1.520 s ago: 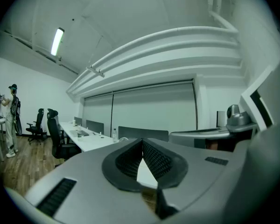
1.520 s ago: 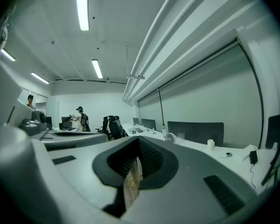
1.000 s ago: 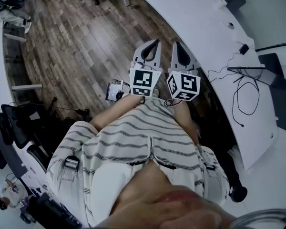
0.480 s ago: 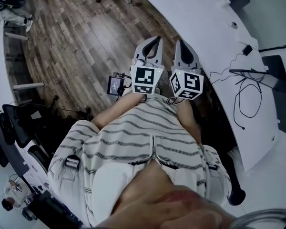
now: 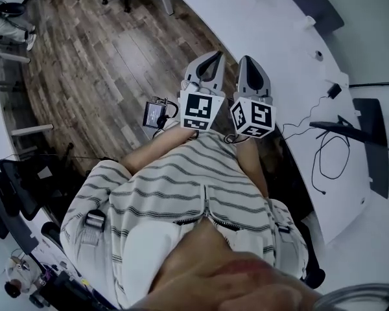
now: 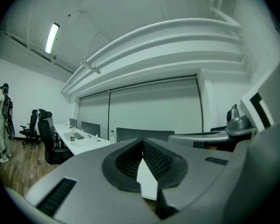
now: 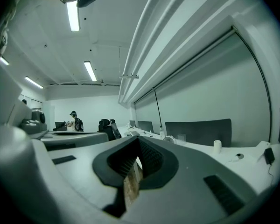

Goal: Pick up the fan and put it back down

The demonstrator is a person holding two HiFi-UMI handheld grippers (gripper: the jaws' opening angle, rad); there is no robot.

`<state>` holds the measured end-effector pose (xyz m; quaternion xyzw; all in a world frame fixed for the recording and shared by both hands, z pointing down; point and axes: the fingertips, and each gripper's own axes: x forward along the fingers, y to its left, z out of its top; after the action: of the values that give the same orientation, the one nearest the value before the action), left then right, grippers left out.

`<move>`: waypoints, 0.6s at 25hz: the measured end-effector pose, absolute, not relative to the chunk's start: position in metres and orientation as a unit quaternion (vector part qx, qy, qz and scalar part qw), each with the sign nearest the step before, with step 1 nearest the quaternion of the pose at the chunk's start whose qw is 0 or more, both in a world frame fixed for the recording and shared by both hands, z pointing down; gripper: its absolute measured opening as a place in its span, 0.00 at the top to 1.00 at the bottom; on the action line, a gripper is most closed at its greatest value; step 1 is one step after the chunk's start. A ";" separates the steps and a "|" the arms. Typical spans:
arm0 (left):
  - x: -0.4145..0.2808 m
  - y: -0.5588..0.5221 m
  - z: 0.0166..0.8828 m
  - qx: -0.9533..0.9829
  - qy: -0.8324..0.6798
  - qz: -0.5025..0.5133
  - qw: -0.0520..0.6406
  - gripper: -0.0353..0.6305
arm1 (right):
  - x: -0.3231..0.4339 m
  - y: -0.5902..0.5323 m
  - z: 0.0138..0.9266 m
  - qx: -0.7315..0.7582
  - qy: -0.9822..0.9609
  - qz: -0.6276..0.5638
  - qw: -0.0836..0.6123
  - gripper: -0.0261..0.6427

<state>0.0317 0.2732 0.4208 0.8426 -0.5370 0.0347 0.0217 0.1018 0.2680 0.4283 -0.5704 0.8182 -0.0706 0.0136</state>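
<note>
Left gripper (image 5: 213, 56): grey jaws pressed together, nothing between them. It is held level over the brown wood-plank floor (image 5: 104, 63).
Right gripper (image 5: 249, 61): jaws closed tip to tip and empty, at the edge of the long white curved desk (image 5: 279, 50).
Small round white fan (image 7: 170, 139): stands on that desk, well ahead of both grippers. It is plain only in the right gripper view; the head view catches just a sliver at its top border.
Since the earlier head view, desk and floor have slid down-frame, and the fan is newly showing.
</note>
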 end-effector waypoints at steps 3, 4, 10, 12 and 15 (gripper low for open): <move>0.019 0.239 0.426 0.842 -0.537 0.035 0.028 0.93 | 0.087 0.236 0.435 -0.566 0.821 -0.072 0.014 0.94; 0.013 0.227 0.427 0.842 -0.537 0.036 0.031 0.93 | 0.081 0.224 0.435 -0.565 0.822 -0.071 0.016 0.94; -0.022 0.158 0.422 0.842 -0.537 0.036 0.034 0.93 | 0.049 0.160 0.424 -0.558 0.826 -0.075 0.022 0.94; -0.031 0.138 0.420 0.845 -0.532 0.034 0.035 0.93 | 0.040 0.139 0.420 -0.559 0.826 -0.073 0.021 0.94; -0.043 0.112 0.417 0.851 -0.523 0.035 0.033 0.93 | 0.026 0.113 0.416 -0.564 0.823 -0.067 0.016 0.94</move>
<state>-0.0430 0.1117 0.4167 0.8511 -0.5228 0.0349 0.0331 0.0260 0.1131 0.4159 -0.5641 0.8228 -0.0668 0.0160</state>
